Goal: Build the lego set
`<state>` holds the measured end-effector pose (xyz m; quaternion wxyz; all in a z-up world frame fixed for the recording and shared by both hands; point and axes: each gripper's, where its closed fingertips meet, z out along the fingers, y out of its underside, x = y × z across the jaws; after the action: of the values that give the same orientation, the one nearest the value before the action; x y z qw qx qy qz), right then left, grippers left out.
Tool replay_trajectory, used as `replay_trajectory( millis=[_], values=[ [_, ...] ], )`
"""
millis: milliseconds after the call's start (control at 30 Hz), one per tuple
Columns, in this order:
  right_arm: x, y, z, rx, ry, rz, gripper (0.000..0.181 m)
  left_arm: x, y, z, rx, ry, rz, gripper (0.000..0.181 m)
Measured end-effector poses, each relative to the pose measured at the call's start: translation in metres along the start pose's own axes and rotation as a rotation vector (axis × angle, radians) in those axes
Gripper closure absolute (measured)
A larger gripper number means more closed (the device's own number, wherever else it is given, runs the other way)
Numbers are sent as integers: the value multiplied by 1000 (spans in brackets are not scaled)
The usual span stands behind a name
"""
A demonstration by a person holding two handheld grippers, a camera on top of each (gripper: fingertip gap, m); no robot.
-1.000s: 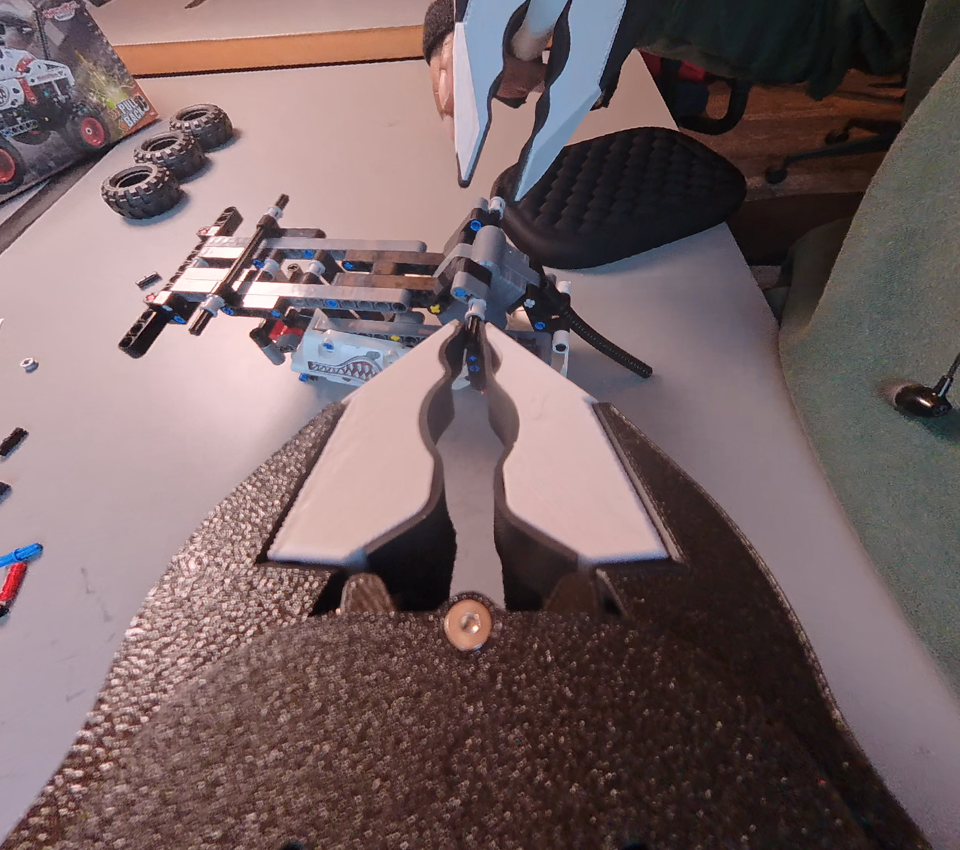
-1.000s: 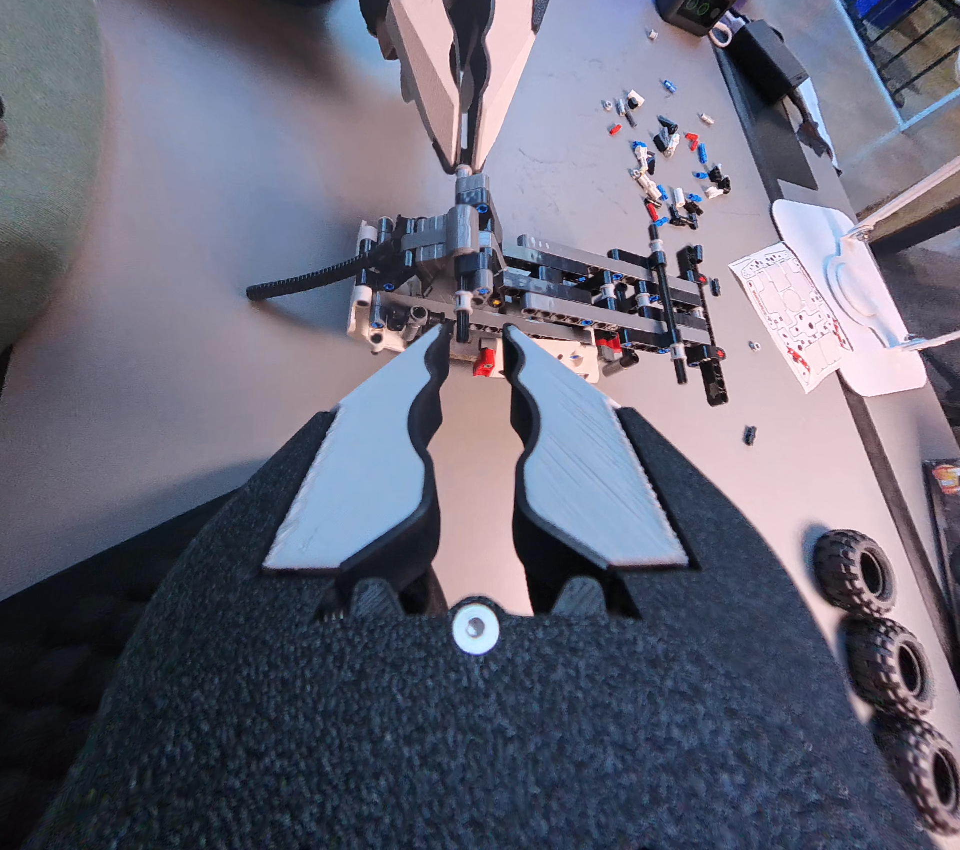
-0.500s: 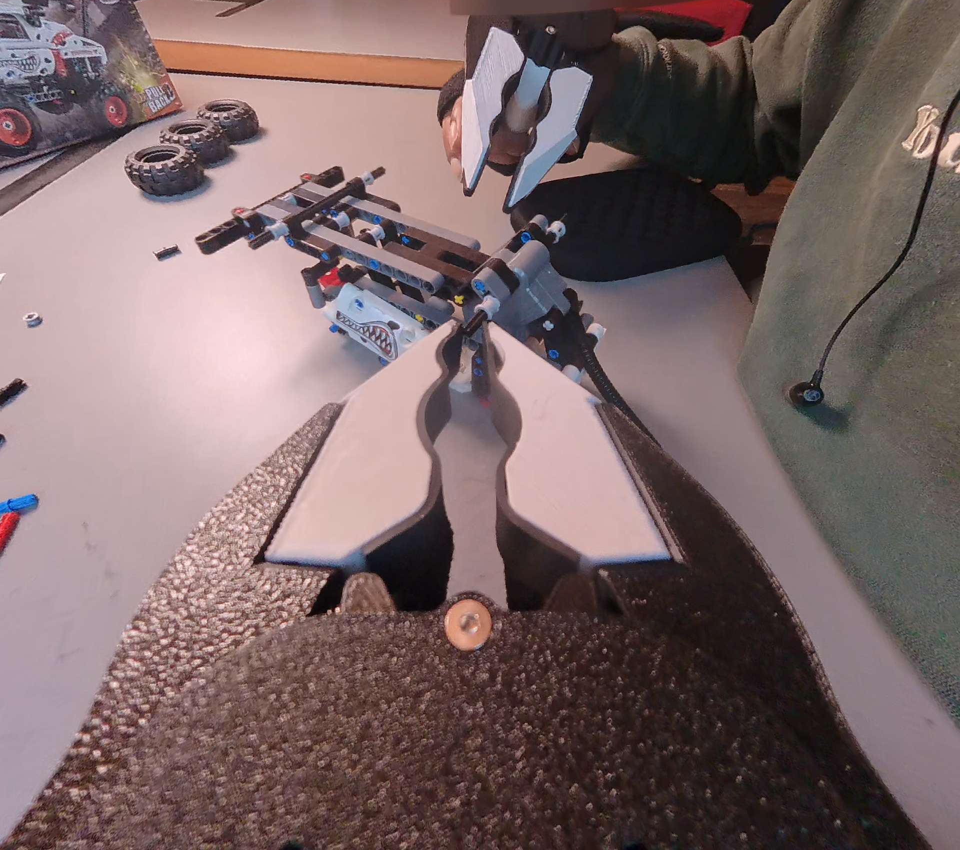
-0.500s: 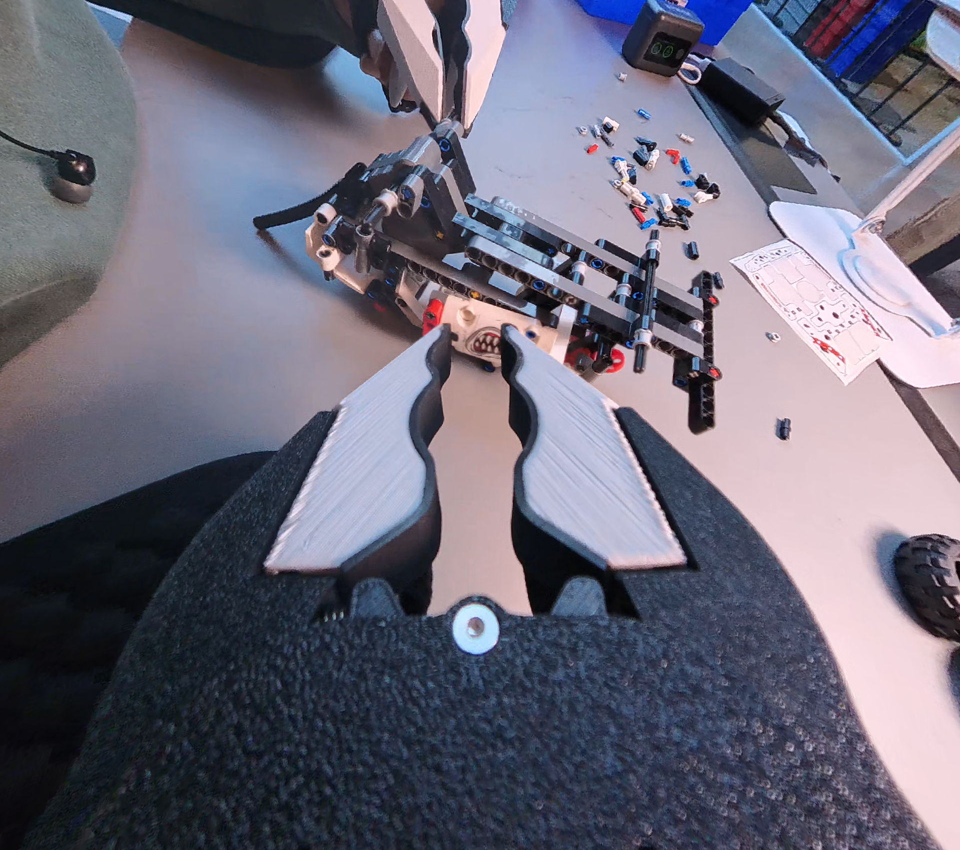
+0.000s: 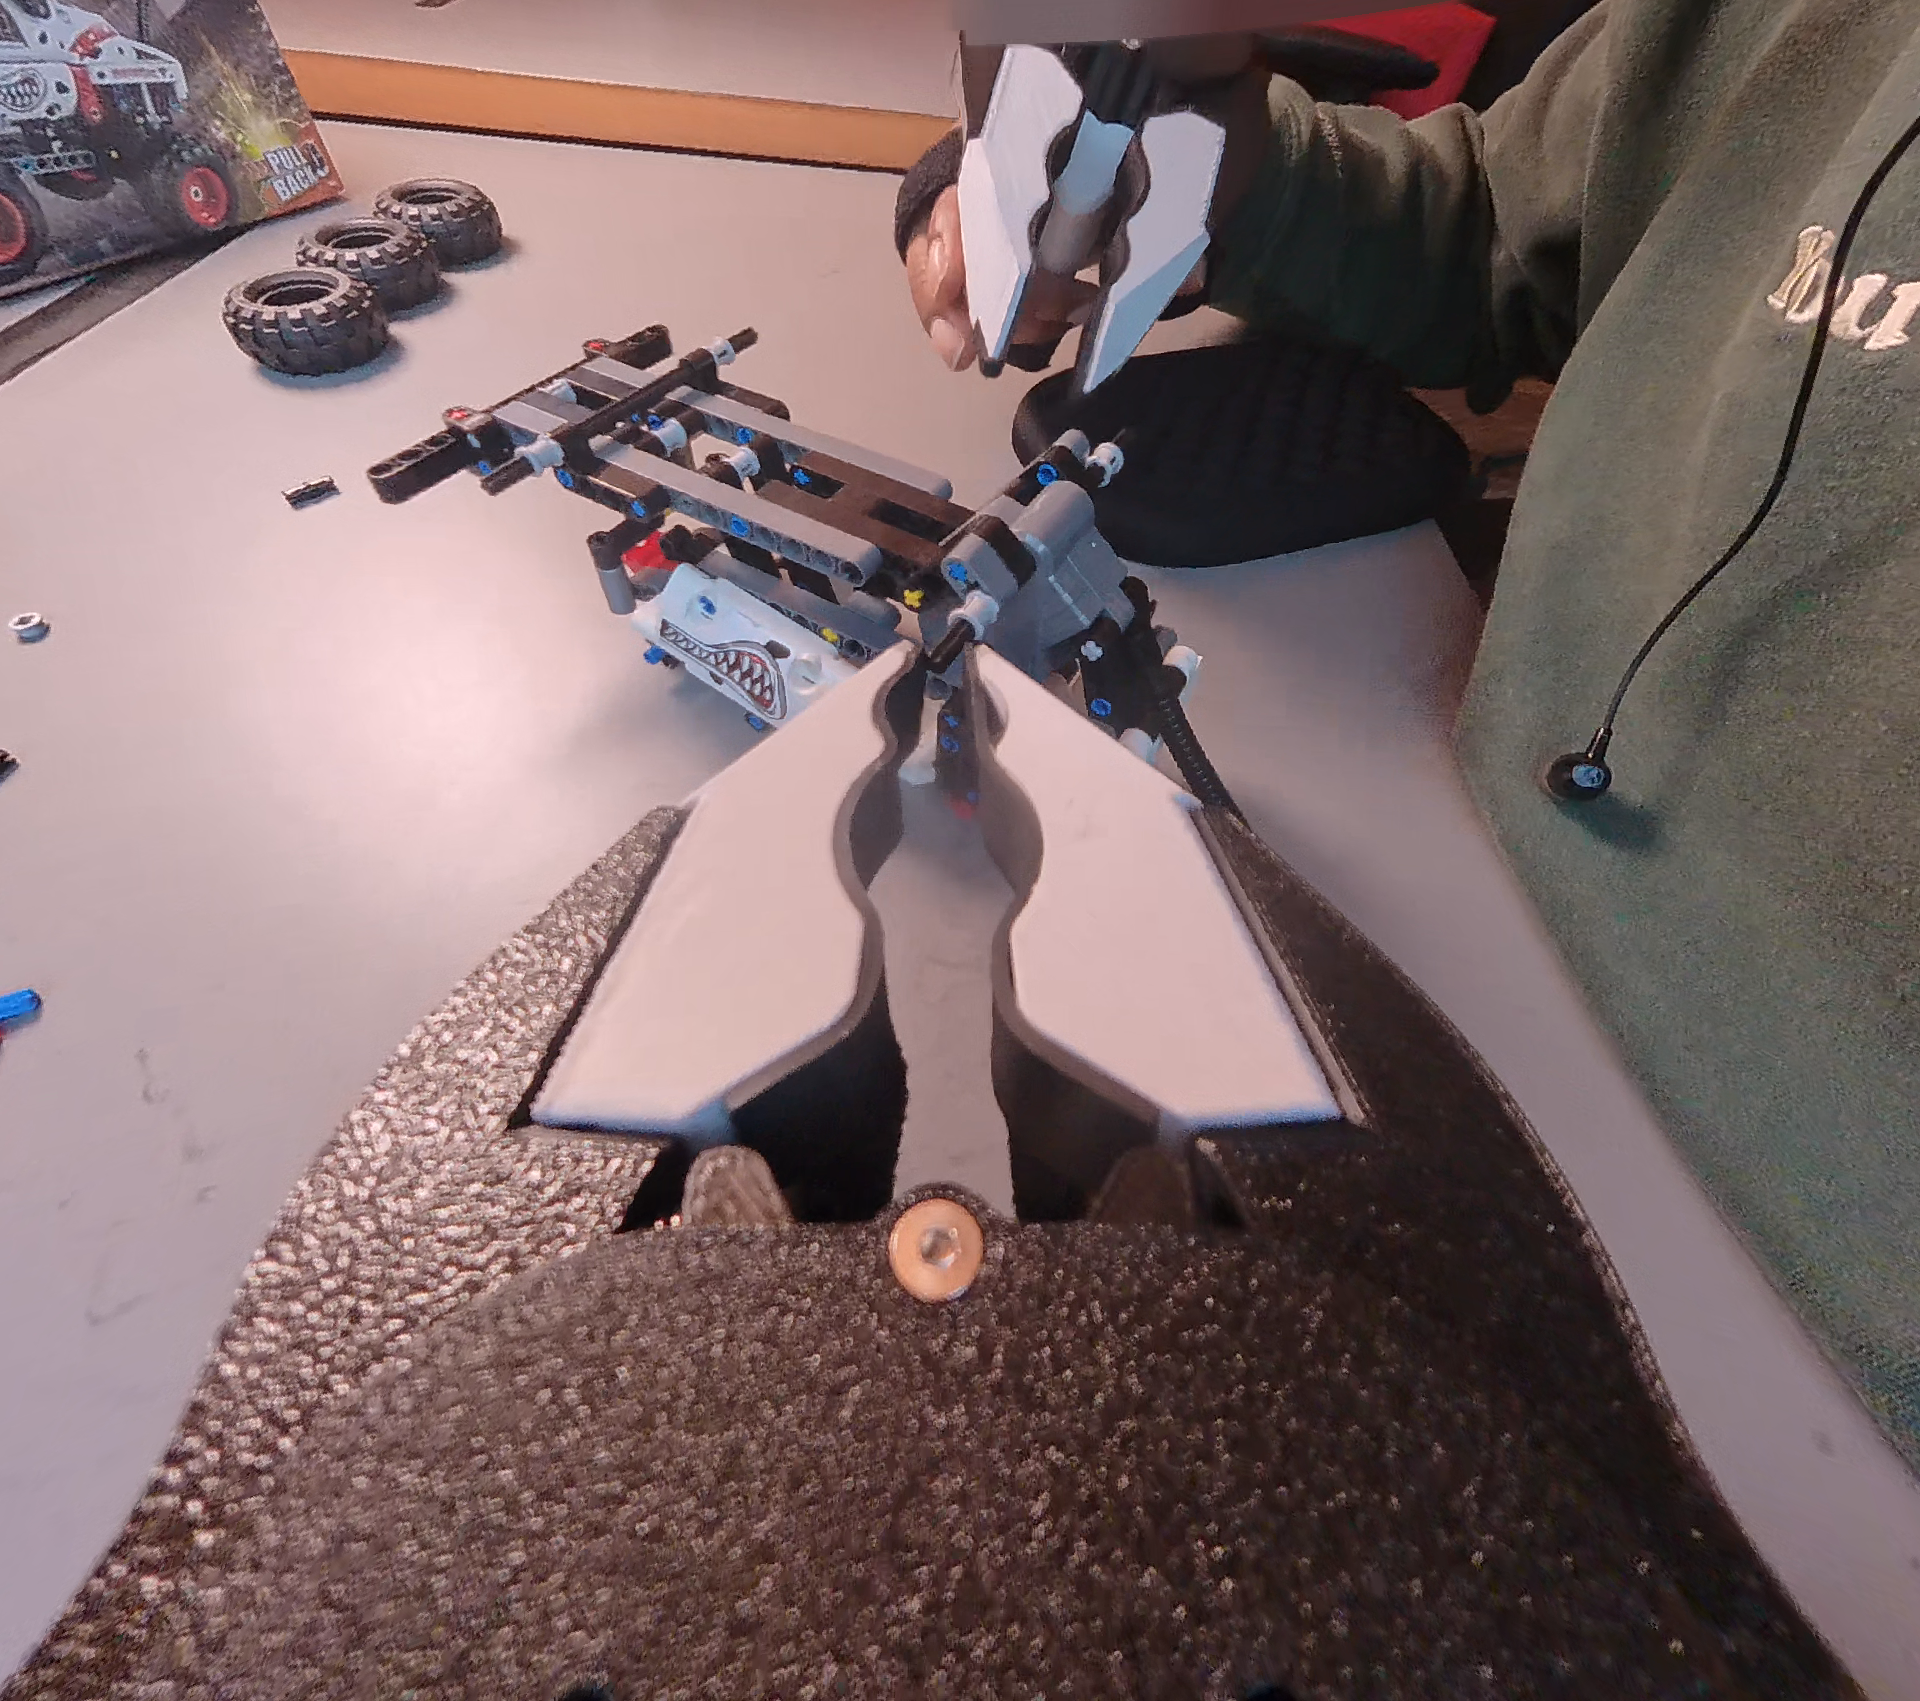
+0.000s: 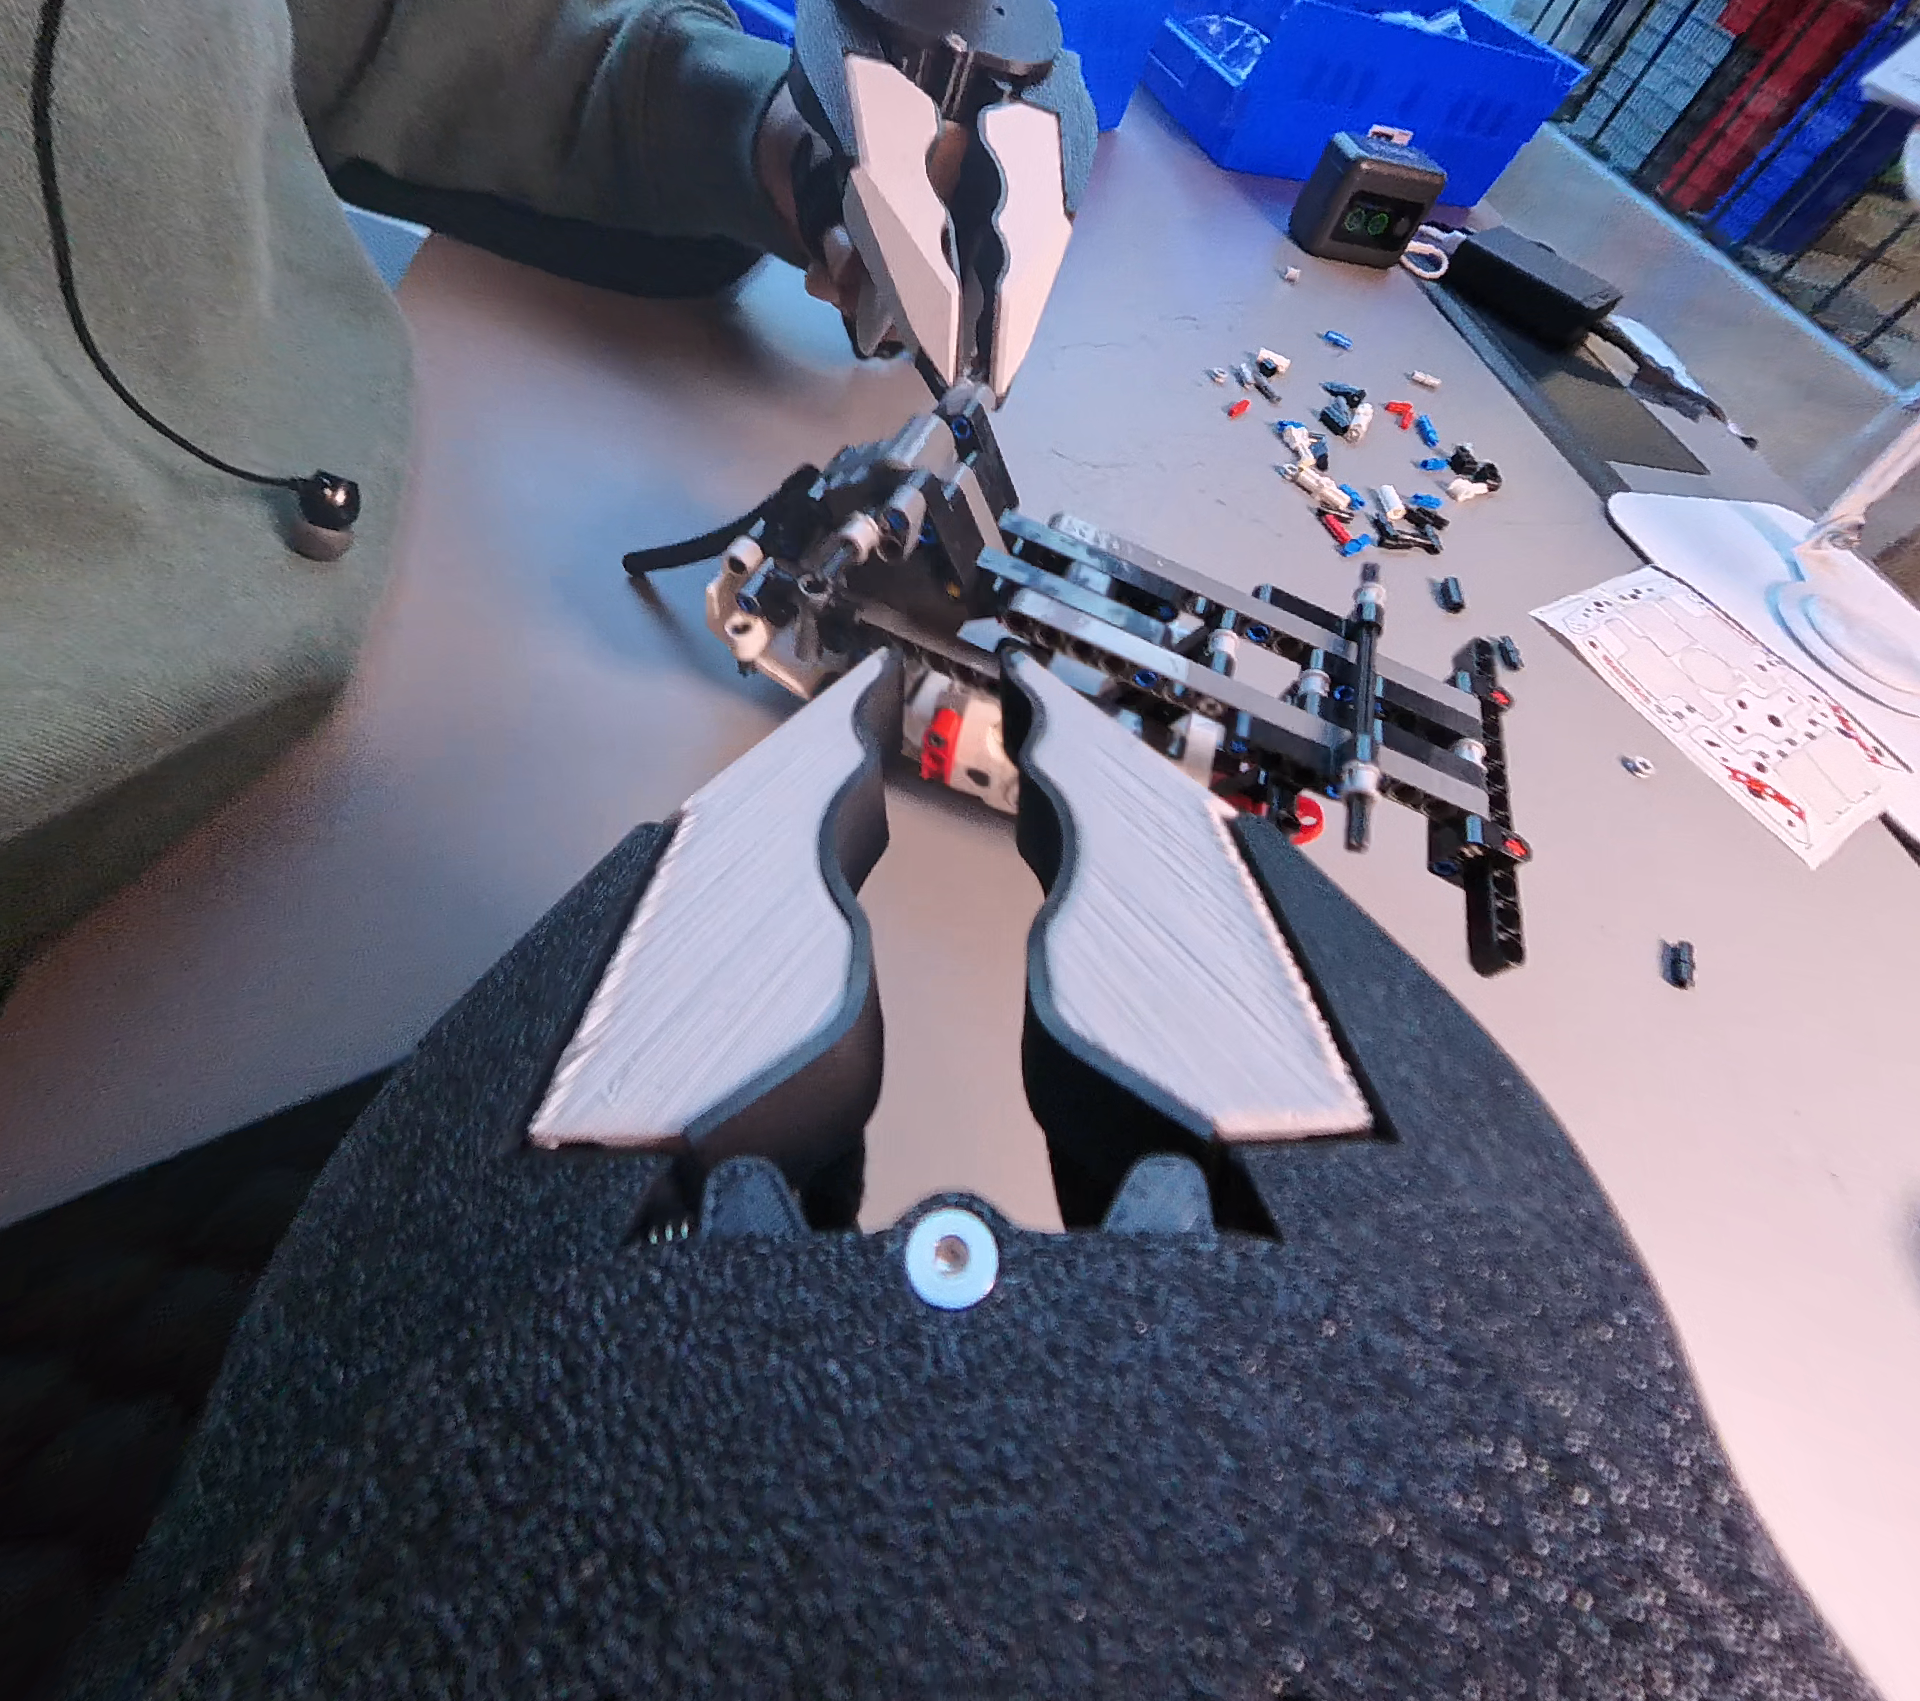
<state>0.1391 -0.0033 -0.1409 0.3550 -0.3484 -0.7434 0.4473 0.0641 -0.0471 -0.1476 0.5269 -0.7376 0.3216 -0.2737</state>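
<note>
Since a second ago, the chassis has been tilted up off the table, far end toward 10 o'clock. It is clamped by the left hand-held gripper; the right hand-held gripper, parted and empty, should be eased in squarely while the frame is steadied.

The black-and-grey lego truck chassis, flat on the grey table a second ago, now tilts with its far end raised, lifted by the left gripper. The right gripper sits farther back from it.
</note>
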Motion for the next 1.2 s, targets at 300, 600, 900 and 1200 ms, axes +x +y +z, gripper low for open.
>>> replay_trajectory(
  millis=[300,600,900,1200],
  values=[
    [-18,-7,20,-147,40,-47,158,31,-2,10,-44,95,67,178],
    [-12,-6,11,-239,89,-89,167,37,-7,15,-54,64,102,174],
    [-10,-2,1,-306,177,-190,168,36,-9,12,-76,21,118,177],
    [-10,1,-5,-340,215,-284,173,48,-12,23,-114,43,129,163]
  ],
)
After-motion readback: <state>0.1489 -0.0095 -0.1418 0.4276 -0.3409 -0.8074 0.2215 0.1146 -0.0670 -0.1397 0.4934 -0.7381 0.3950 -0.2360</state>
